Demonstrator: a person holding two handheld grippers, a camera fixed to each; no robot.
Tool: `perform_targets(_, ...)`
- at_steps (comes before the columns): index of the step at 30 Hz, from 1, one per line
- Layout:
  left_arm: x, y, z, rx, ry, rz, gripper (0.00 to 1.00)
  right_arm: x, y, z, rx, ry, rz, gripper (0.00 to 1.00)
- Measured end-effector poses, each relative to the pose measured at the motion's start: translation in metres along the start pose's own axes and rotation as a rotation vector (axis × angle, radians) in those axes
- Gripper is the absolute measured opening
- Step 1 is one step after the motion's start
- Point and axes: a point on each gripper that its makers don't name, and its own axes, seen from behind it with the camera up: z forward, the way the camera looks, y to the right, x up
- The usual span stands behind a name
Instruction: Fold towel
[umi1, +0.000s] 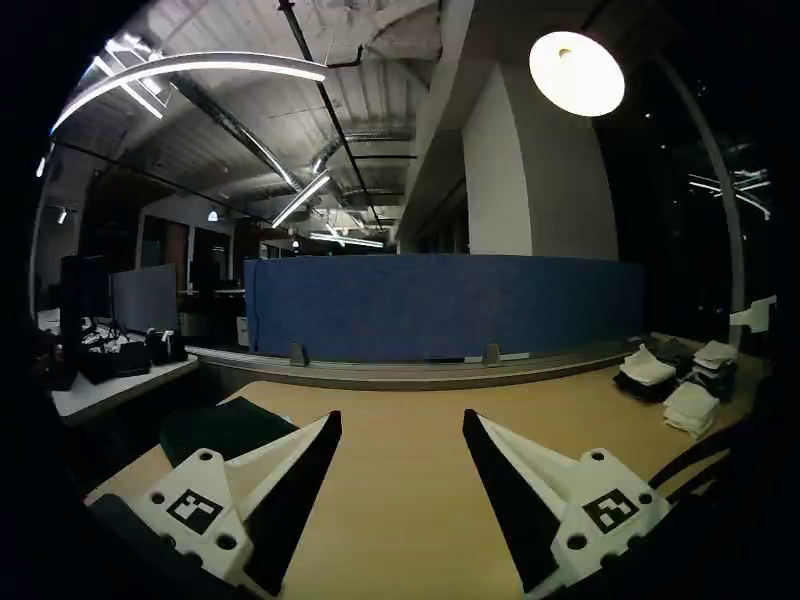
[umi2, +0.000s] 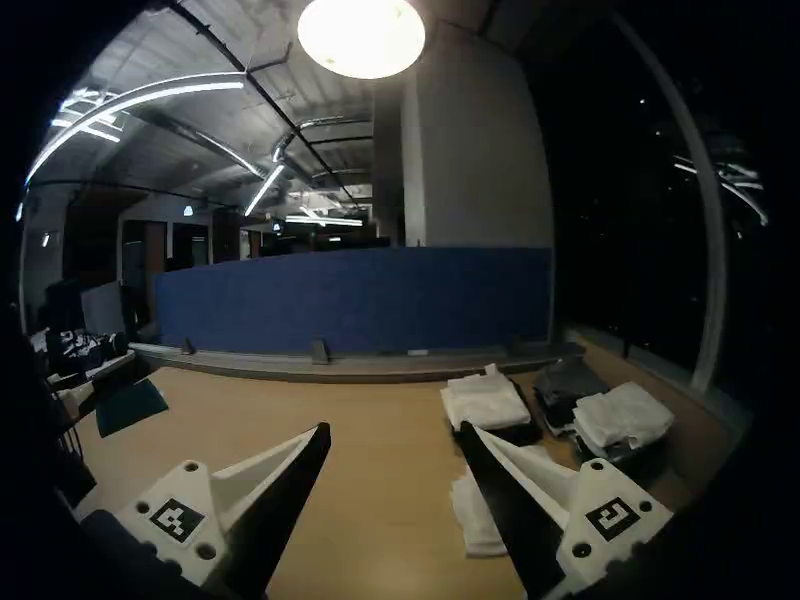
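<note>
An office at night, seen from across a long wooden table (umi1: 400, 500). The left gripper (umi1: 401, 416) hovers low over the bare tabletop. Its two white fingers are spread wide apart, released, with nothing between them. Just beyond its left finger, a dark green towel (umi1: 225, 428) lies flat on the table, close to the table's left edge. At the far right end of the table sit piles of folded towels (umi1: 690, 405), some pale and some dark.

The right gripper (umi2: 393, 428) is closer to those piles. Its claw is also wide open and grasps nothing. A folded white towel (umi2: 475, 510) lies on the table just beside its right finger, partly hidden behind that finger. Farther back are another white folded towel (umi2: 485, 400), a dark grey folded one (umi2: 565, 385) and a white stack (umi2: 625, 415), all close together. In the right gripper view the dark green towel lies well apart from them, far to the left.

A blue partition (umi1: 440, 305) runs along the table's far edge. A round lamp (umi1: 577, 72) glows overhead. A neighbouring desk with a monitor (umi1: 145, 300) stands to the left.
</note>
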Motion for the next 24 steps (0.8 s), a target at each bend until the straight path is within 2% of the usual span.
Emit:
perform_targets(6, -0.011, -0.014, 0.004, 0.026, 0.026, -0.008, 0.90, 0.000, -0.004, 0.005, -0.013, -0.004, -0.007, 1.00)
perform_targets(9, -0.017, -0.017, 0.009, 0.033, 0.036, -0.010, 0.90, 0.002, -0.006, 0.009, -0.017, -0.002, -0.008, 1.00)
perform_targets(15, -0.036, -0.017, 0.016, 0.041, 0.045, 0.002, 0.90, 0.004, -0.011, 0.021, -0.023, 0.012, -0.036, 1.00)
perform_targets(24, -0.068, -0.009, 0.019, 0.039, 0.033, -0.026, 0.90, -0.002, -0.019, 0.034, -0.009, 0.022, -0.064, 1.00)
